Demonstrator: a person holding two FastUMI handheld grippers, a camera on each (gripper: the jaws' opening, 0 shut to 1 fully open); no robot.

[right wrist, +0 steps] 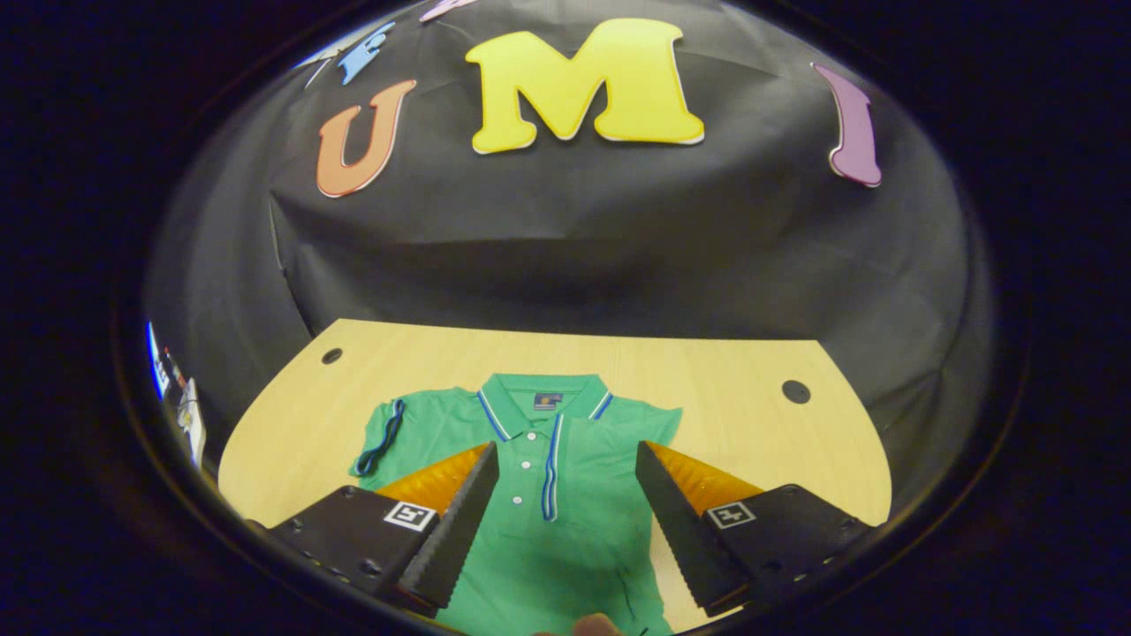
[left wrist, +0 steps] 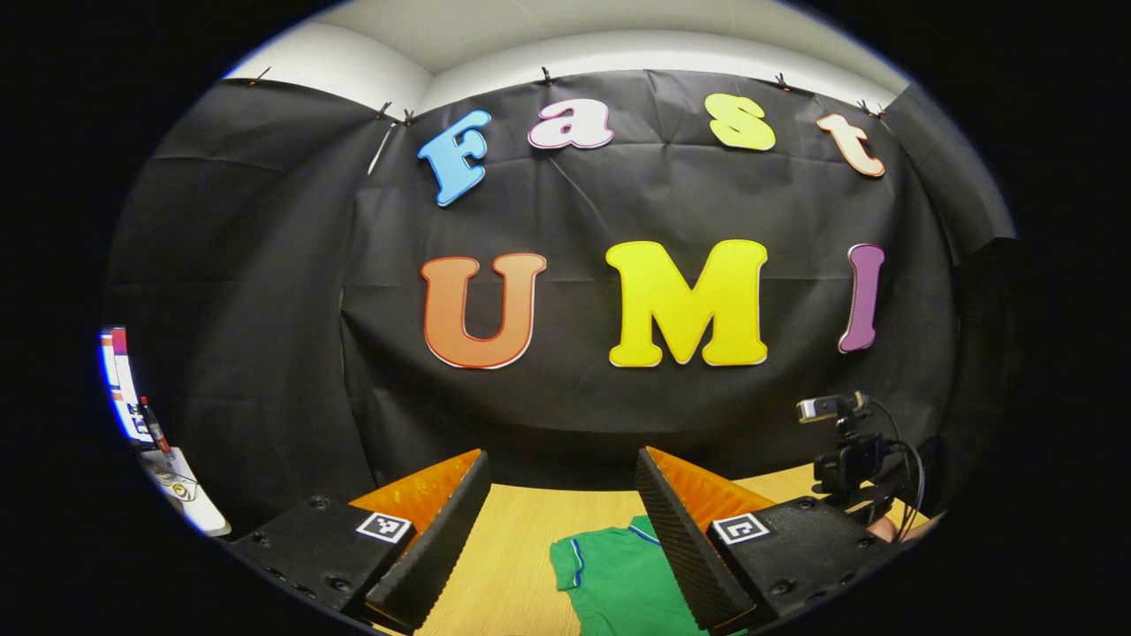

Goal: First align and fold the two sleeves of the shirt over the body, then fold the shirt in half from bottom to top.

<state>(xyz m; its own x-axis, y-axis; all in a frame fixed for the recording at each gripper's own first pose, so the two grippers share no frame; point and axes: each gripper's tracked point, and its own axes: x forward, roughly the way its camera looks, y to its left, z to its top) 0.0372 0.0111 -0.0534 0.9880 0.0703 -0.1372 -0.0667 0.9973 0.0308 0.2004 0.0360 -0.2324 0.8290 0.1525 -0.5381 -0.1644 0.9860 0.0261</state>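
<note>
Booth: wood table [right wrist: 724, 380] under my tools.
Right tool [right wrist: 565, 508]: spread wide, empty, above the polo shirt [right wrist: 565, 548].
Left tool [left wrist: 561, 530]: wide apart, empty, higher.
Shirt: flat, collar far, long axis running away from me.
Sleeve [right wrist: 389, 433]: left of right tool.

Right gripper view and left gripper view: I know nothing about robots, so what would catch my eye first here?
A bright green polo shirt with blue-striped collar lies flat, collar toward the wall, on the pale wooden table, between the open fingers of the right gripper. In the left gripper view, the left gripper hangs open above the table's edge, with a small black camera on a stand to the right.
</note>
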